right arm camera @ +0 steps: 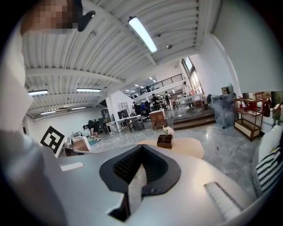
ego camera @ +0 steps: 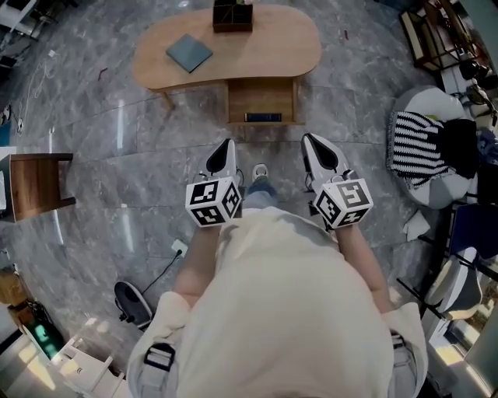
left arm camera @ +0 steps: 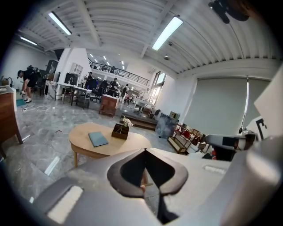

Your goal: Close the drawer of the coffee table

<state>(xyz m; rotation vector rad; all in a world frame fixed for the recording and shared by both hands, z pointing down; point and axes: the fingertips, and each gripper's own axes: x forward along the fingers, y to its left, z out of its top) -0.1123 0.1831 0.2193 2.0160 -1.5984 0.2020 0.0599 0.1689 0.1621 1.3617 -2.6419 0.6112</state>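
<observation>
An oval wooden coffee table (ego camera: 257, 54) stands ahead on the marble floor, its drawer (ego camera: 262, 102) pulled out toward me with a dark flat thing (ego camera: 263, 117) inside at the front. My left gripper (ego camera: 228, 144) and right gripper (ego camera: 308, 140) are both shut and hold nothing, side by side a little short of the drawer's front. In the left gripper view the coffee table (left arm camera: 106, 143) lies beyond the left gripper (left arm camera: 144, 151). The right gripper view shows the coffee table (right arm camera: 185, 145) past the right gripper (right arm camera: 141, 147).
On the table lie a blue-grey book (ego camera: 189, 52) and a dark wooden organiser box (ego camera: 233, 16). A small wooden side table (ego camera: 35, 185) stands at the left, a beanbag with a striped cloth (ego camera: 420, 146) at the right, a shelf rack (ego camera: 432, 35) at the far right.
</observation>
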